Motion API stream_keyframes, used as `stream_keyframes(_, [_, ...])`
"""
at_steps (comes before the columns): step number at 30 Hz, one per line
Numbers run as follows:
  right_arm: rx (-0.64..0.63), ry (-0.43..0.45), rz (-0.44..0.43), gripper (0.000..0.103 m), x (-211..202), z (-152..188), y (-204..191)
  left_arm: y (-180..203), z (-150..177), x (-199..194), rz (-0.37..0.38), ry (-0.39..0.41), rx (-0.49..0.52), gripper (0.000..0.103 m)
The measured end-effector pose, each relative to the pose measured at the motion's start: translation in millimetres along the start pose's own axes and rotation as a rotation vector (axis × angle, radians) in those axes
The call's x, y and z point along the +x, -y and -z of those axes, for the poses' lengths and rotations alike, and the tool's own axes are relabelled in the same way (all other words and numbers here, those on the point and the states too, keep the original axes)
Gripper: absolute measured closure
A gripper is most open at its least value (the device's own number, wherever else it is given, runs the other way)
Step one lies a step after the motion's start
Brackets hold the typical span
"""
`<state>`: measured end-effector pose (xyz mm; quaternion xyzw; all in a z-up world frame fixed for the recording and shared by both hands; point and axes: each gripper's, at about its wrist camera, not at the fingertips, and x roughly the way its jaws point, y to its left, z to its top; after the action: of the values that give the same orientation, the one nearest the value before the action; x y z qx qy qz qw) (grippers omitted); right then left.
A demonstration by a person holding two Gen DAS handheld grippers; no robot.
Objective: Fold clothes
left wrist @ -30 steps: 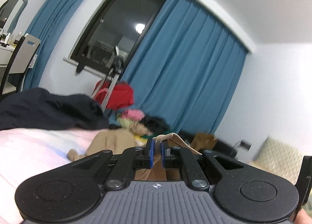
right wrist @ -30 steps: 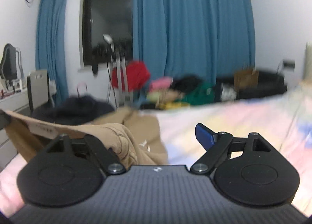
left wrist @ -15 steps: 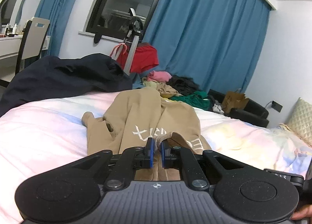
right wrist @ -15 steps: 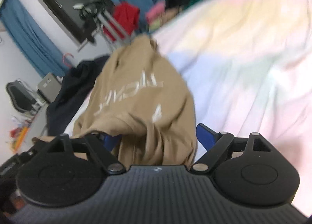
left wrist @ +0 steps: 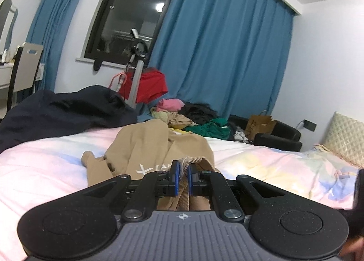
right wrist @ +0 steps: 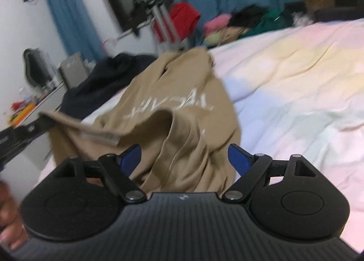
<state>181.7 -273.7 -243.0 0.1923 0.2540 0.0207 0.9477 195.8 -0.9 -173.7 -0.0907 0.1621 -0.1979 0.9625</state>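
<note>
A tan sweatshirt (left wrist: 157, 147) with white lettering lies lengthwise on the pastel bedsheet (left wrist: 45, 165). My left gripper (left wrist: 183, 173) is shut on its ribbed hem, which bunches between the blue pads. In the right wrist view the same tan sweatshirt (right wrist: 182, 110) drapes from that raised hem down under my right gripper (right wrist: 185, 157). The right gripper stands open, its blue fingertips (right wrist: 236, 155) wide apart over a fold of the cloth and not pressing it. The left gripper (right wrist: 43, 122) shows at the left edge there, holding the hem up.
A dark navy garment (left wrist: 59, 110) lies at the bed's far left. A heap of clothes (left wrist: 188, 117) and a stand with a red garment (left wrist: 147, 85) sit by the blue curtains (left wrist: 223, 56). A chair (left wrist: 25, 67) and desk are at left, a headboard (left wrist: 343, 140) at right.
Both grippers have come down toward the bed. The right one has tipped from facing the curtains to looking over the sweatshirt. The left stays shut on the hem.
</note>
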Motion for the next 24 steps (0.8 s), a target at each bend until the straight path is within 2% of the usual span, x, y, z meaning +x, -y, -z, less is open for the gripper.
stream_keyframes(3, [0.04, 0.023, 0.041, 0.018, 14, -2, 1, 4, 2, -1, 0.007, -0.005, 0.025, 0.095])
stream_keyframes(7, [0.129, 0.026, 0.14, 0.018, 26, -6, 16, 6, 8, -1, -0.002, -0.017, 0.052, 0.095])
stream_keyframes(11, [0.153, 0.05, 0.3, 0.019, 2, 1, 27, 6, 11, -7, -0.01, 0.007, 0.02, 0.095])
stream_keyframes(13, [0.162, 0.073, 0.331, 0.018, -9, 5, 27, 8, 11, -12, -0.007, 0.026, 0.012, 0.095])
stream_keyframes(17, [0.092, 0.068, 0.394, 0.018, -17, 13, 17, 16, 8, -22, 0.002, 0.059, 0.022, 0.095])
stream_keyframes(20, [0.074, -0.034, 0.365, 0.019, -3, 18, 18, 17, 8, -30, -0.004, 0.071, 0.023, 0.095])
stream_keyframes(22, [0.092, -0.1, 0.307, 0.019, 10, 23, 22, 16, 8, -34, -0.015, 0.071, 0.018, 0.095])
stream_keyframes(24, [0.112, -0.104, 0.261, 0.019, 13, 25, 23, 12, 8, -37, -0.033, 0.058, 0.009, 0.095])
